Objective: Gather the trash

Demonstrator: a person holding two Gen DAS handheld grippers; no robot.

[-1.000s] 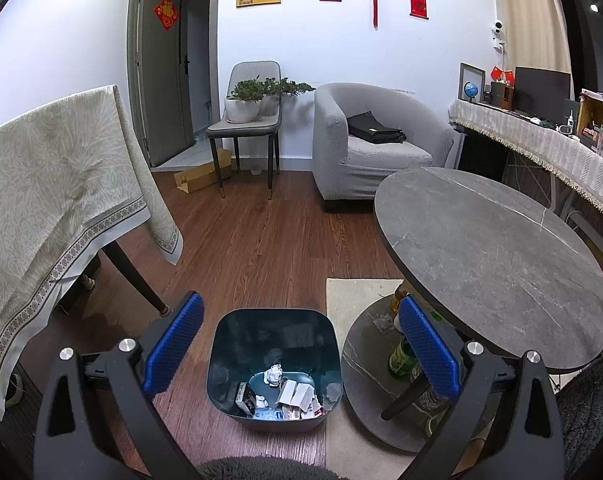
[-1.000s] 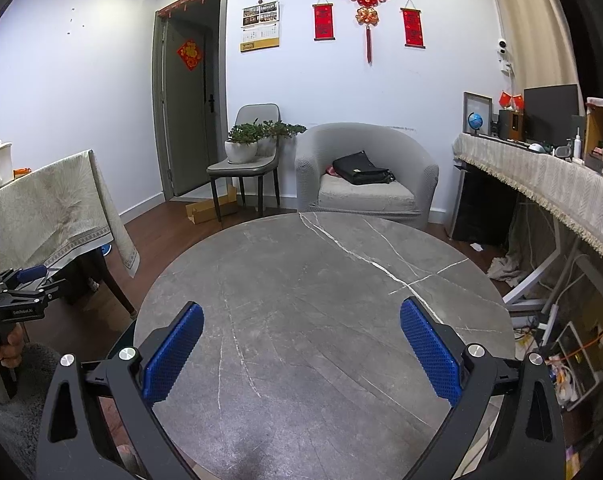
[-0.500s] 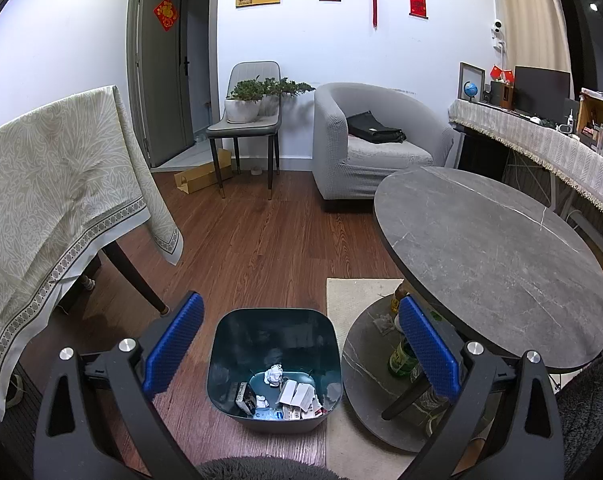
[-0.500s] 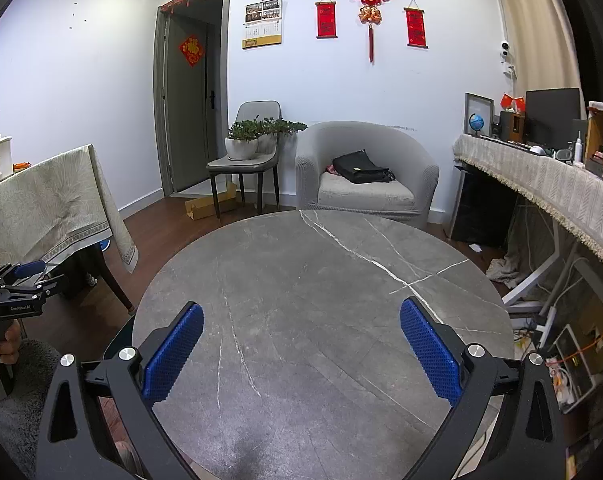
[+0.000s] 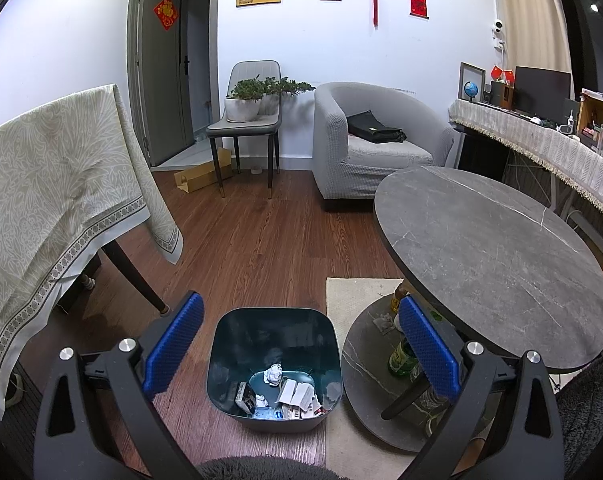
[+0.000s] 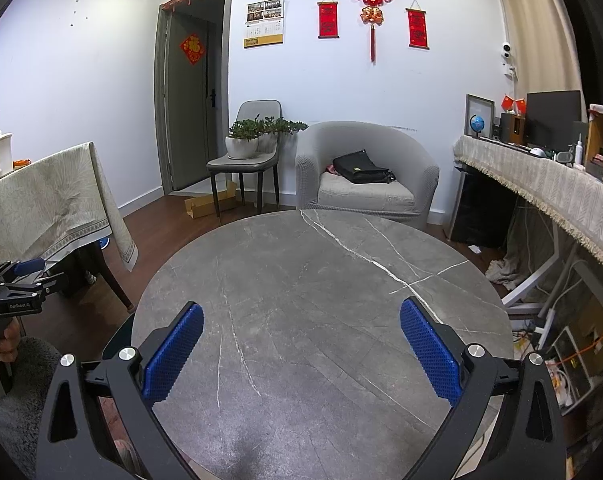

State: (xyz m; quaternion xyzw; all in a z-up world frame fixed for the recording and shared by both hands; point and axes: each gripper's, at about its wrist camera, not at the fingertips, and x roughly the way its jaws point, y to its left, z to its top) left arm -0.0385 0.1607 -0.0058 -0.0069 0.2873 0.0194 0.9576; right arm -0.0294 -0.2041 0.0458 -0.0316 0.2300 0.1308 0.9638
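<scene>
A dark teal trash bin (image 5: 273,344) stands on the wood floor by the round grey table (image 5: 493,256). Crumpled paper, cartons and wrappers (image 5: 285,394) lie in its bottom. My left gripper (image 5: 301,348) is open and empty, held above the bin. My right gripper (image 6: 301,350) is open and empty above the bare marble tabletop (image 6: 321,300). The left gripper also shows at the left edge of the right wrist view (image 6: 17,284), held in a hand.
A green bottle (image 5: 401,354) stands on the table's lower shelf (image 5: 365,356), over a beige rug (image 5: 353,292). A cloth-covered table (image 5: 49,184) is at left. A chair with plants (image 5: 249,120), an armchair (image 5: 373,148) and a cluttered sideboard (image 5: 541,140) stand behind.
The right gripper has risen slightly over the tabletop. The left gripper and the bin look unchanged.
</scene>
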